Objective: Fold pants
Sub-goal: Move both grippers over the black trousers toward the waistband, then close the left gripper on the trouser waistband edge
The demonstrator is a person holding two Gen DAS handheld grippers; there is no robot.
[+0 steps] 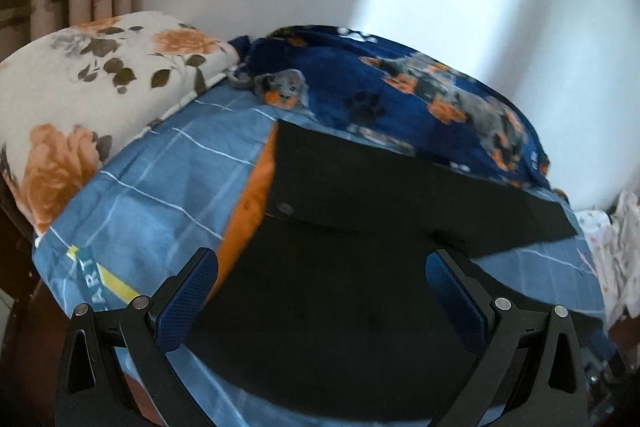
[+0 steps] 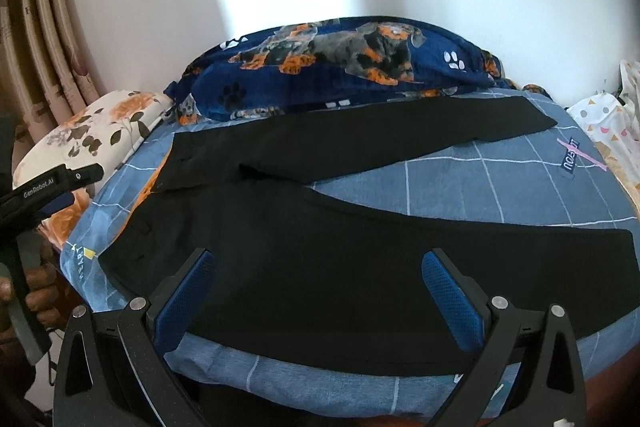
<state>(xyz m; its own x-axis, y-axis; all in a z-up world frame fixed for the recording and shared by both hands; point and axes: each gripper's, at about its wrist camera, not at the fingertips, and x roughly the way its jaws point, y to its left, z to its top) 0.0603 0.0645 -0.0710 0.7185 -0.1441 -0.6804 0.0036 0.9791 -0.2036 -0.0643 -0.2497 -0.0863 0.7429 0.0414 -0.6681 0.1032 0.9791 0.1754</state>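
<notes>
- Black pants (image 2: 320, 247) lie flat on the blue checked bedsheet (image 2: 460, 183), waistband toward the pillow end, legs splayed in a V toward the other end. Judged: spread open so one leg can be laid over the other.
- Near leg runs along the bed's front edge; far leg (image 2: 440, 123) angles away, its cuff near the dog-print blanket (image 2: 340, 67).
- Right gripper (image 2: 318, 301) hovers over the near leg, jaws wide apart, nothing between them; likely lining up a pinch on the near edge.
- Left gripper (image 1: 320, 301) hangs above the waist region, jaws likewise apart and empty, placed to take the waistband corner.
- Floral pillow (image 1: 92, 87) sits beyond the waistband, clear of the pants.
- No fold made yet, by the look of it.
</notes>
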